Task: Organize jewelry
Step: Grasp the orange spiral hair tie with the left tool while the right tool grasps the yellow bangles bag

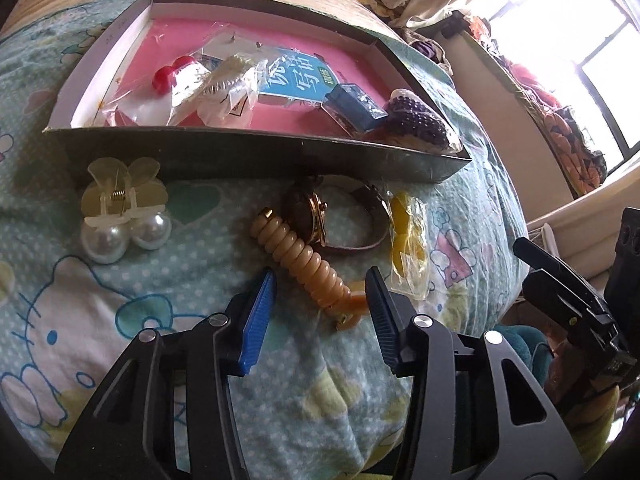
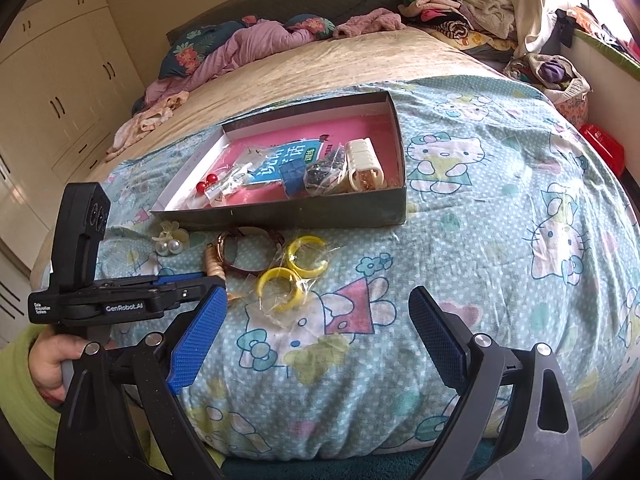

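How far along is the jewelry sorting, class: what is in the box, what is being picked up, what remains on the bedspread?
Done: bagged pieces already lie in the shallow pink-lined cardboard box.

In hand: the left gripper straddles the beige spiral hair tie, pads not yet pressing; the right gripper is open and empty.

Left: the pearl claw clip, the gold-cased wristwatch and the bagged yellow hoop earrings.

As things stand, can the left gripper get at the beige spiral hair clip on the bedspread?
Probably yes. The left gripper already straddles the near end of the beige spiral hair clip, pads not yet pressing, nothing between. The watch crowds only its far end.
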`<state>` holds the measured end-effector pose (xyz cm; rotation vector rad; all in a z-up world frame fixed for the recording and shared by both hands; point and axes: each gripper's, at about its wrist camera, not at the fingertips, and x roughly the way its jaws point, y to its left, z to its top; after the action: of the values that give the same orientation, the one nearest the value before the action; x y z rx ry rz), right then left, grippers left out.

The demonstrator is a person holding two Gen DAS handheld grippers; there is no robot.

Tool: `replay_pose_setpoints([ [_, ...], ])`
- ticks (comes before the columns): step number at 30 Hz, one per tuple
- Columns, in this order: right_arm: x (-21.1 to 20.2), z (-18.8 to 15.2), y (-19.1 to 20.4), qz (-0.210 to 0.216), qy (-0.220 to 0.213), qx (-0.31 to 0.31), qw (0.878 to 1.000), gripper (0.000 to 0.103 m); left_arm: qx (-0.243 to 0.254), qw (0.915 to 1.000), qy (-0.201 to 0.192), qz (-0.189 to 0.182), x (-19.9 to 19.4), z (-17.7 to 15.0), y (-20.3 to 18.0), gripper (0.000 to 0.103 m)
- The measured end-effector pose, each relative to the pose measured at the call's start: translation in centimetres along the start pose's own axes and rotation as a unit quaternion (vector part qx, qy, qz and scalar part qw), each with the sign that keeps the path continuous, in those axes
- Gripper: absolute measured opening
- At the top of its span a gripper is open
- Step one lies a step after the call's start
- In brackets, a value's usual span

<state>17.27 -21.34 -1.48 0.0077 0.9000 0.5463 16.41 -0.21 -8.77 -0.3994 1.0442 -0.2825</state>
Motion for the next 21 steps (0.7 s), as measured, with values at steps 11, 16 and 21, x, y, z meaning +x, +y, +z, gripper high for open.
replay_pose_setpoints([
  [11,4.9,1.2,0.6,0.01,0.051,-0.006,0.999,0.091,0.061,0.9972,-0.011,0.042,-0.7,-0.5,0.1,0.022],
  [16,7.6,1.4,1.1,0.001,0.076,-0.004,0.997,0.091,0.065,0.9969,-0.021,0.039,-1.7,-0.9,0.9,0.021],
  [21,8.8,1.3,2.0,-0.011,0.08,-0.026,0.996,0.087,0.067,0.9967,-0.03,0.034,-2.2,-1.0,1.2,0.017],
])
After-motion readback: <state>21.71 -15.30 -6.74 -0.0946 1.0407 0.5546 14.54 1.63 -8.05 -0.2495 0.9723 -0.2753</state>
